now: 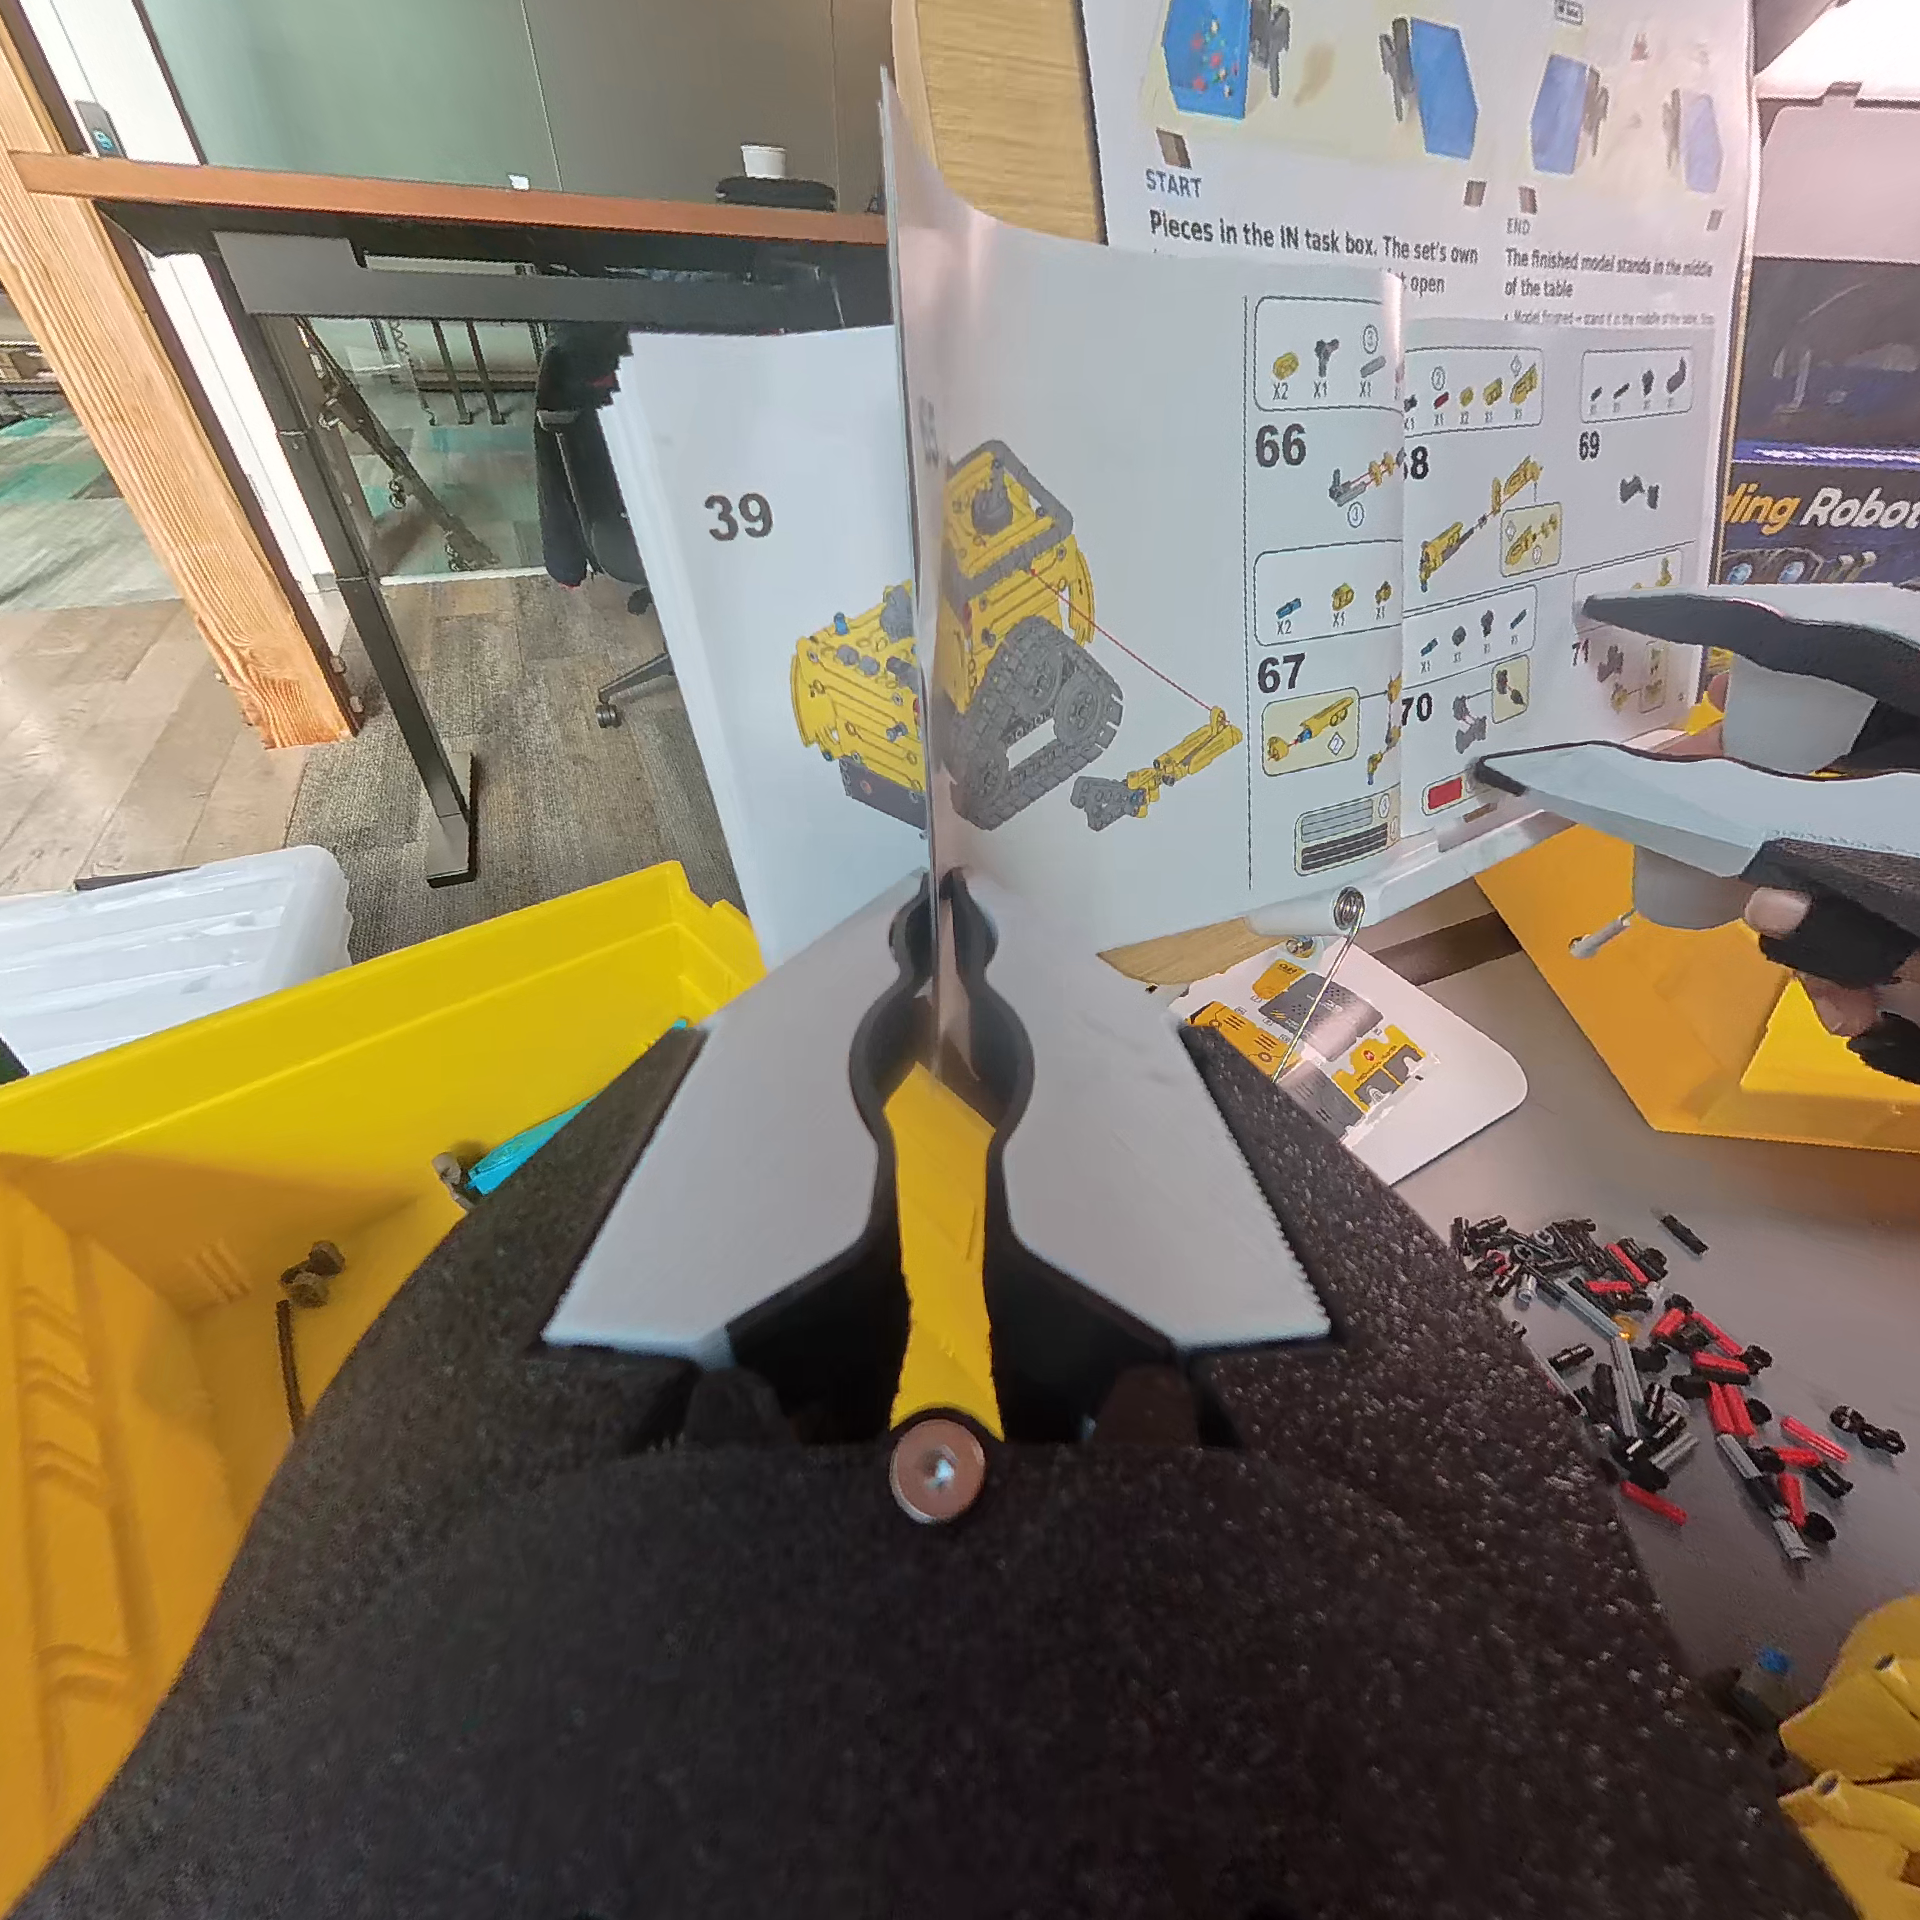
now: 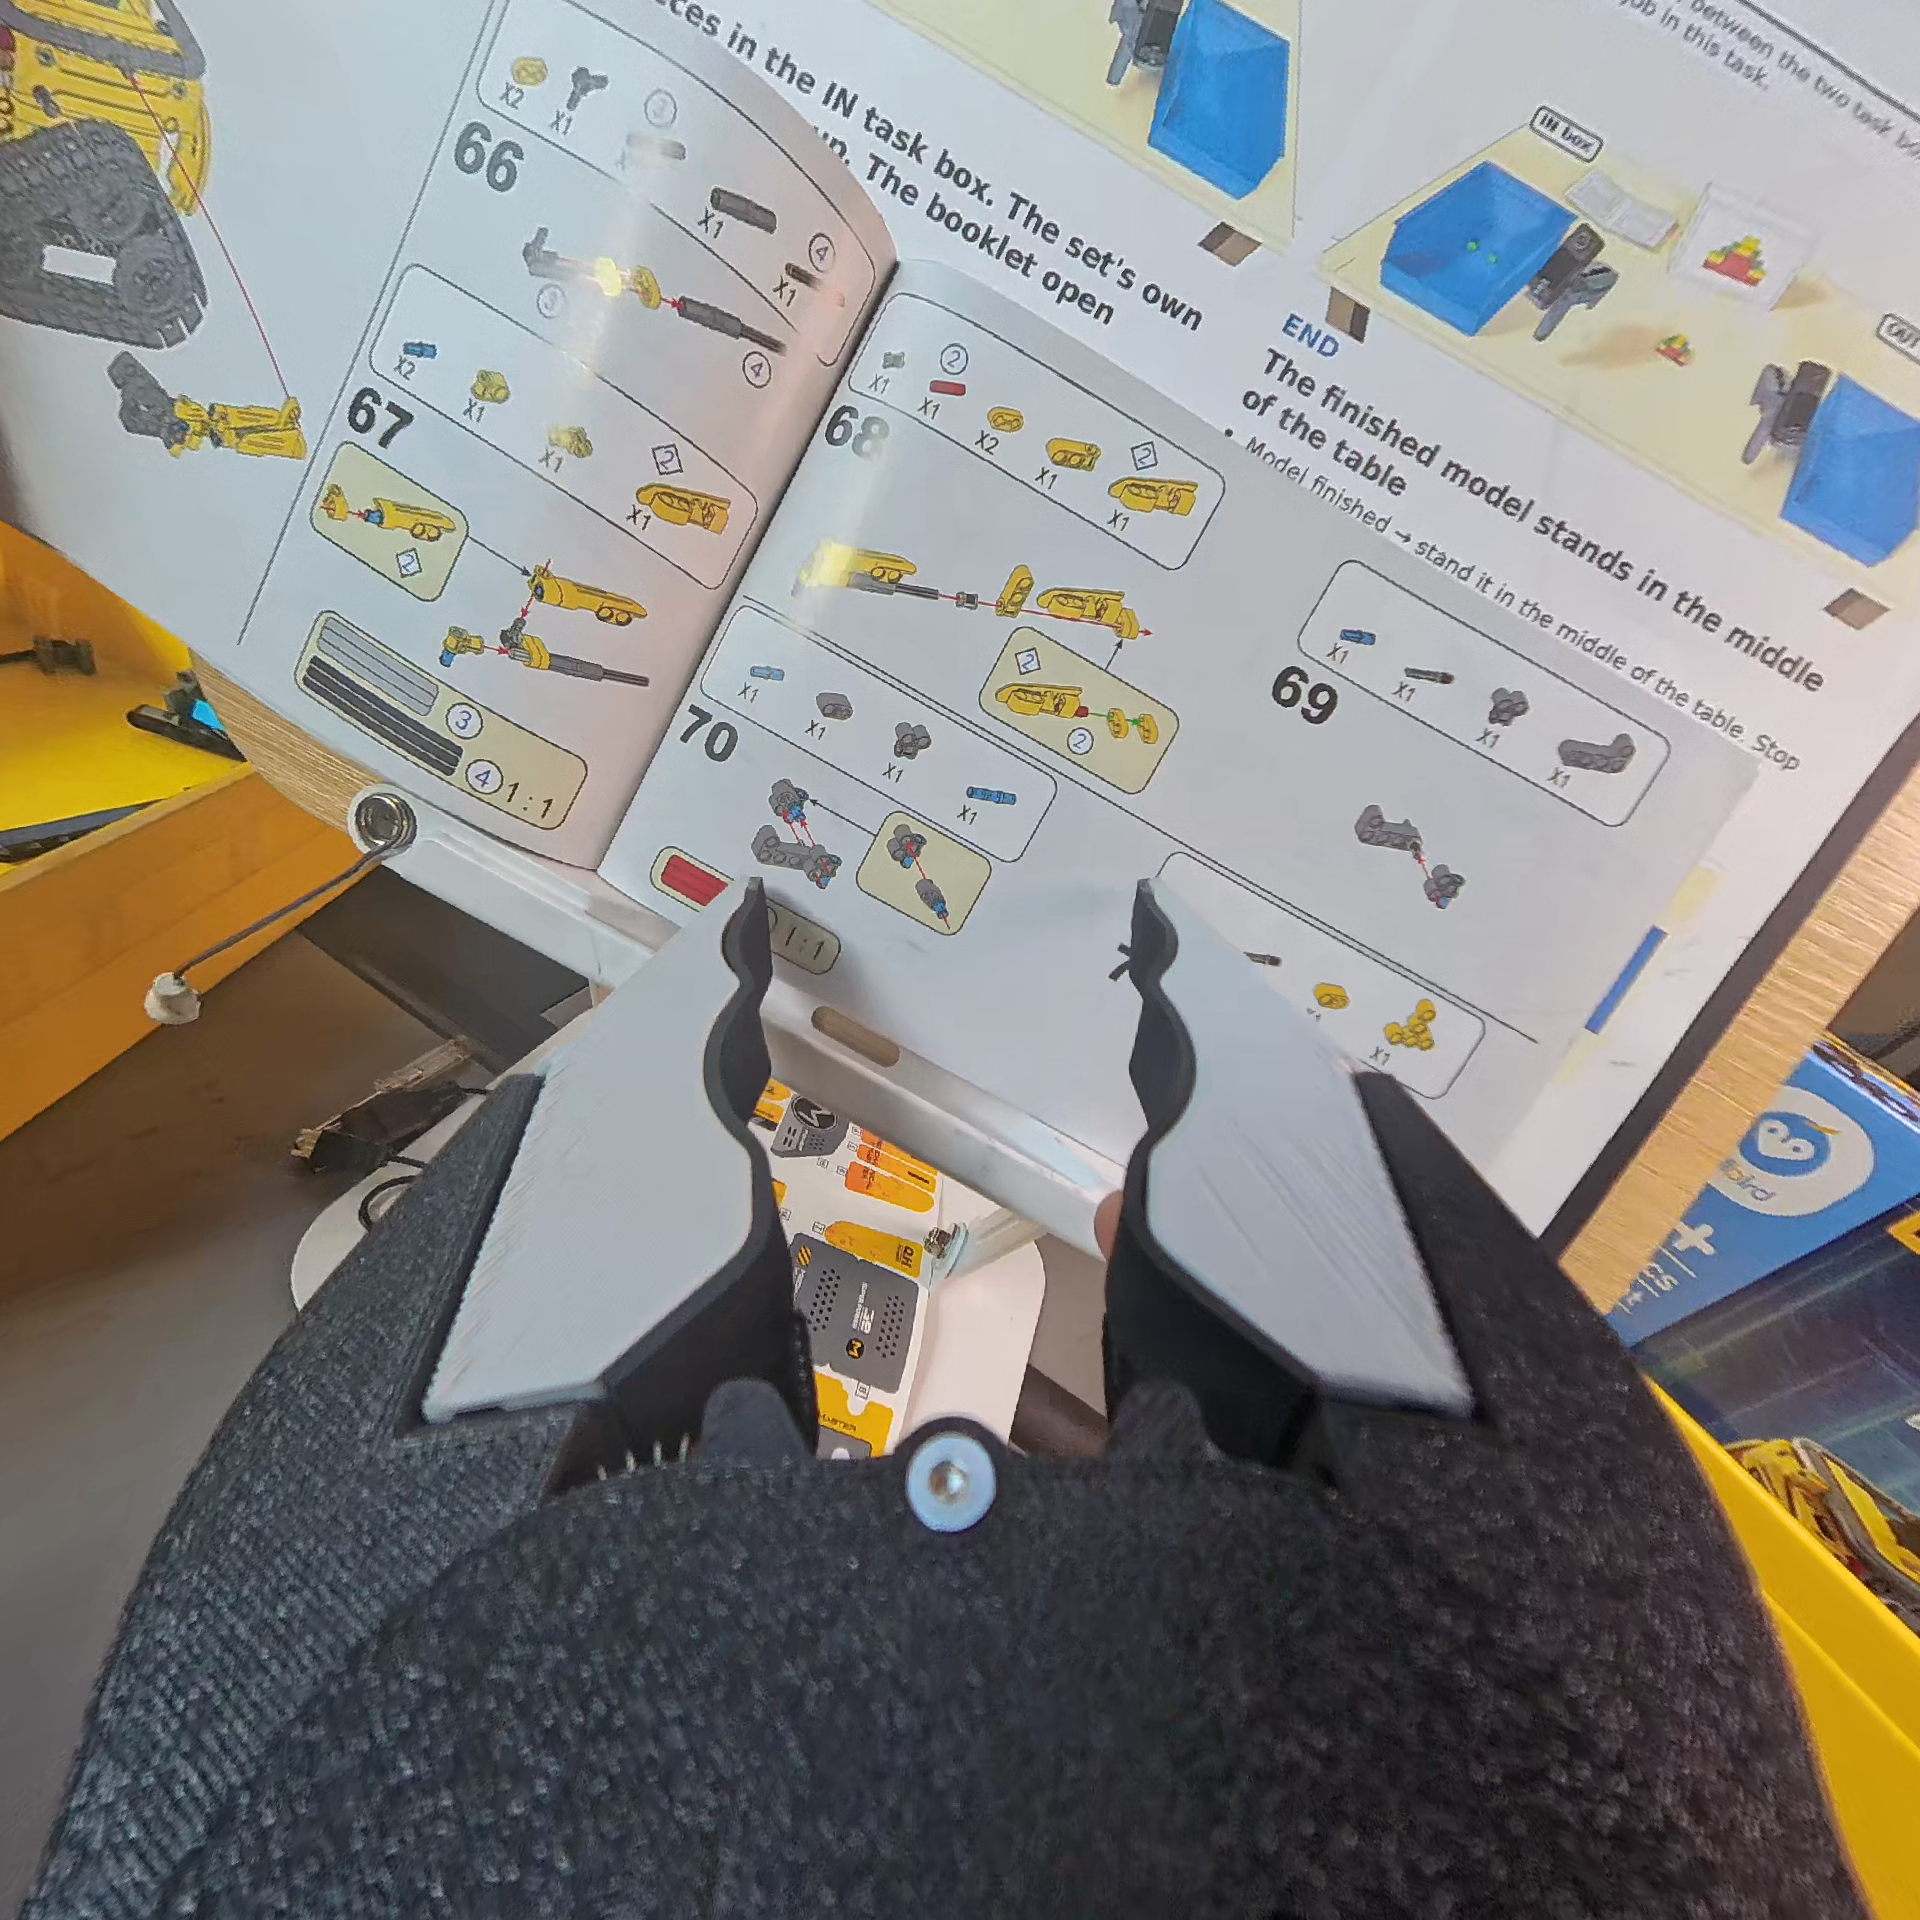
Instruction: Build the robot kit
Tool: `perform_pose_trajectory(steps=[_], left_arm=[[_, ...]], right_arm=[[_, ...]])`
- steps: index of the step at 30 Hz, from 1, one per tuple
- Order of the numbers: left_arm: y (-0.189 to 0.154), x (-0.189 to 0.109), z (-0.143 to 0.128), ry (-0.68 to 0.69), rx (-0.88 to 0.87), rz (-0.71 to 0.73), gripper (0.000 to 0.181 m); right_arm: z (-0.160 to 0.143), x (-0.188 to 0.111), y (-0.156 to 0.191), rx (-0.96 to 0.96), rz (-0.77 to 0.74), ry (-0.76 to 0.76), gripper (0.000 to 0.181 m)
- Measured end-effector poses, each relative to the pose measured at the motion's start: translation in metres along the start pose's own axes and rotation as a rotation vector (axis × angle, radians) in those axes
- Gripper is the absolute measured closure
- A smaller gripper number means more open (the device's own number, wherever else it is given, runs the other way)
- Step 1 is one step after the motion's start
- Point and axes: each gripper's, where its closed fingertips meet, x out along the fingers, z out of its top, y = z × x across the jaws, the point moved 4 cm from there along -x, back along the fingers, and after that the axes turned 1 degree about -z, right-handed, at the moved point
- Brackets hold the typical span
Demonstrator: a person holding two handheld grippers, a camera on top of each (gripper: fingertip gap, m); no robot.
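Observation:
An open instruction booklet [image 2: 582, 436] with drawings of a yellow tracked model leans on a white stand [image 2: 935, 1101]. My left gripper [image 1: 940, 904] is shut on the lower edge of one booklet page [image 1: 1091, 540] and holds that page upright, edge-on to the camera. My right gripper [image 2: 948, 904] is open and empty, with its fingertips just in front of the bottom of the booklet's right-hand page. It also shows in the left wrist view [image 1: 1532, 691], held by a gloved hand [image 1: 1829, 935].
A wire spring page holder [image 2: 382, 821] hangs off the stand's left end. A sticker sheet [image 2: 852, 1299] lies under the stand. Yellow bins [image 1: 364, 1039] flank it. Small black and red pins [image 1: 1662, 1371] lie loose on the grey table. A printed poster [image 2: 1507, 312] and a blue box [image 2: 1808, 1174] stand behind.

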Motion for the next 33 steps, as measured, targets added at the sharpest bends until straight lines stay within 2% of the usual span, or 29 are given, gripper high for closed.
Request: perform_pose_trajectory(steps=[8,20,26,28,30,33], left_arm=[[-0.001,-0.001,0.002,-0.021,0.007,-0.005,0.181],[-0.002,-0.002,0.006,-0.042,0.025,0.002,0.181],[-0.002,-0.003,0.007,-0.049,0.018,-0.004,0.180],[-0.003,-0.003,0.008,-0.053,0.016,-0.008,0.180],[-0.004,-0.004,0.009,-0.061,0.014,-0.012,0.180],[-0.005,-0.004,0.011,-0.071,0.009,-0.014,0.181]], right_arm=[[0.012,-0.011,-0.017,0.029,-0.001,-0.096,0.111],[0.003,-0.011,-0.035,0.060,-0.035,-0.094,0.106],[0.010,-0.009,-0.042,0.063,-0.055,-0.093,0.104],[0.011,-0.007,-0.050,0.066,-0.074,-0.067,0.094],[0.008,-0.003,-0.060,0.092,-0.084,-0.011,0.074],[0.004,0.003,-0.069,0.154,-0.061,0.054,0.055]])
